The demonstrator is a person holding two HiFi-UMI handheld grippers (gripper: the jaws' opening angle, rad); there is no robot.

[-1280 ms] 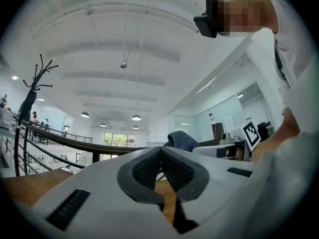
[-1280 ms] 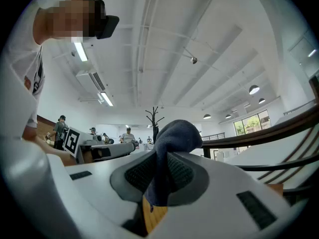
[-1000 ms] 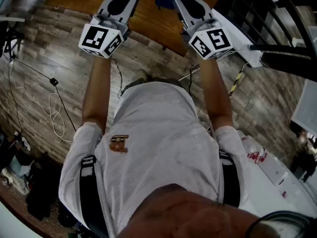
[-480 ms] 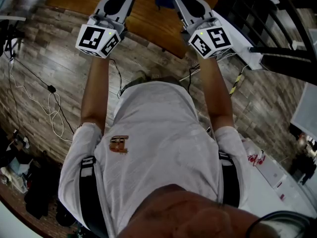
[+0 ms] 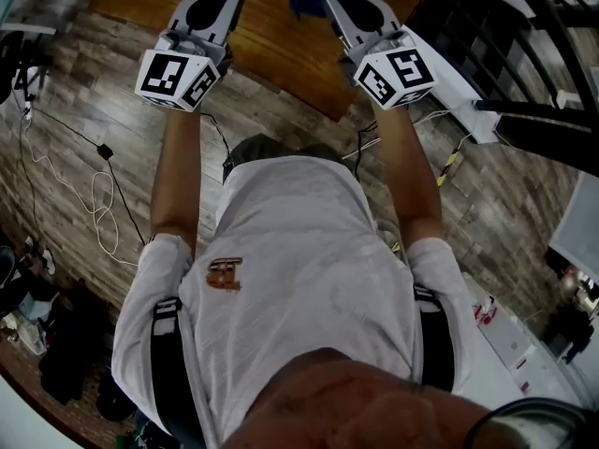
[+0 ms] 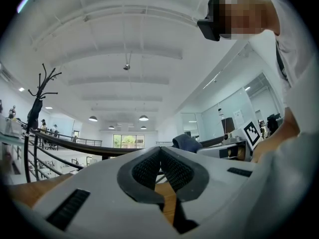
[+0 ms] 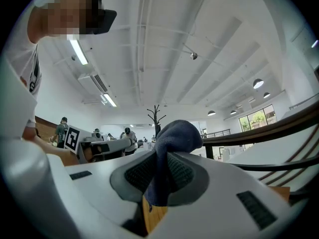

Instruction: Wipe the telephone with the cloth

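The right claw [image 7: 162,158] pinches the dark blue cloth [image 7: 172,133], which bunches above its jaws. The left claw [image 6: 160,153] is pressed together on nothing. Both hang over the wooden desk [image 5: 281,40], and the telephone shows in no view. To wipe well, the right claw should probably keep a firm pinch and lead with the bunched end, while the left claw steadies the telephone.

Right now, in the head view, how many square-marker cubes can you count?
2. The left cube rides on the left gripper, shut and empty; the right cube on the right gripper, shut on the blue cloth.
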